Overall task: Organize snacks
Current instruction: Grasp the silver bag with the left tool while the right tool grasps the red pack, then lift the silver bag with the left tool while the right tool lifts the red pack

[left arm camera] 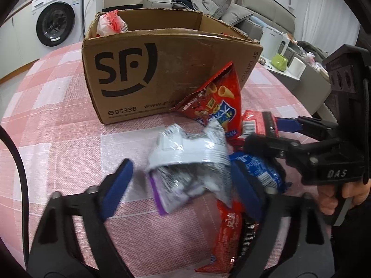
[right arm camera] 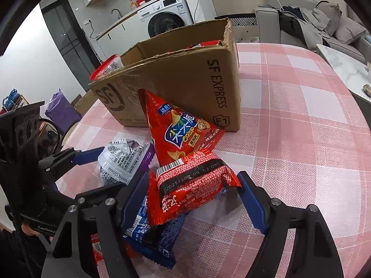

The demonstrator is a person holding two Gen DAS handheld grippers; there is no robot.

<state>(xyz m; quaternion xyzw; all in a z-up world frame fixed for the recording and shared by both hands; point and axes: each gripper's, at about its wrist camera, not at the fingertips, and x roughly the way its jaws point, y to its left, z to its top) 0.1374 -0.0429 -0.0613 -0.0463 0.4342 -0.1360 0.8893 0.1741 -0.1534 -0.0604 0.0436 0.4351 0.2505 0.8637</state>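
A brown SF cardboard box (left arm camera: pixel 148 74) stands open on the pink checked tablecloth (left arm camera: pixel 58 127); it also shows in the right wrist view (right arm camera: pixel 192 85). A red triangular crisp bag (left arm camera: pixel 218 102) leans on the box. My left gripper (left arm camera: pixel 183 185) is open, its blue fingers either side of a white and purple packet (left arm camera: pixel 185 162). My right gripper (right arm camera: pixel 194 199) is open around a red packet (right arm camera: pixel 197 183), which lies on a blue packet (right arm camera: pixel 150 231). The white and purple packet also shows in the right wrist view (right arm camera: pixel 125 162).
A red and white bag (left arm camera: pixel 109 23) sticks out of the box's far left corner. Another red packet (left arm camera: pixel 227 231) lies near the front edge. A washing machine (left arm camera: pixel 55 14) and grey sofa (left arm camera: pixel 231 7) stand beyond the table.
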